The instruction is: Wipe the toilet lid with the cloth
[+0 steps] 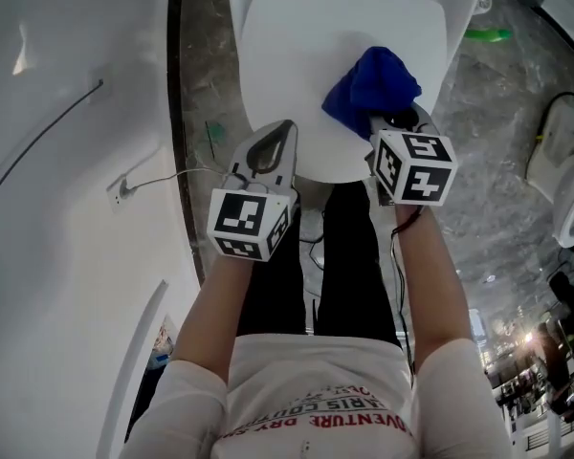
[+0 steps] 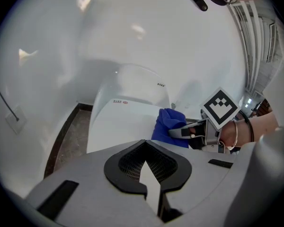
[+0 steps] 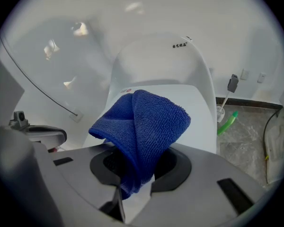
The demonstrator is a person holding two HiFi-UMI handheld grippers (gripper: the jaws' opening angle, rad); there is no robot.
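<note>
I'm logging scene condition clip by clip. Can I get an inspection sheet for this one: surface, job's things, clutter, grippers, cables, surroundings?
Surface: lid closed, white, no marks seen.
Job's things: cloth blue, bunched, over the lid's right side.
Clutter: green item on the floor beside the toilet; unclear what it is.
Grippers: right gripper shut on the cloth; left gripper shut, empty, over the lid's front edge.
Cables: thin wire running from a socket on the left wall; black cable along the right forearm.
Surroundings: grey stone floor; white wall at left.
</note>
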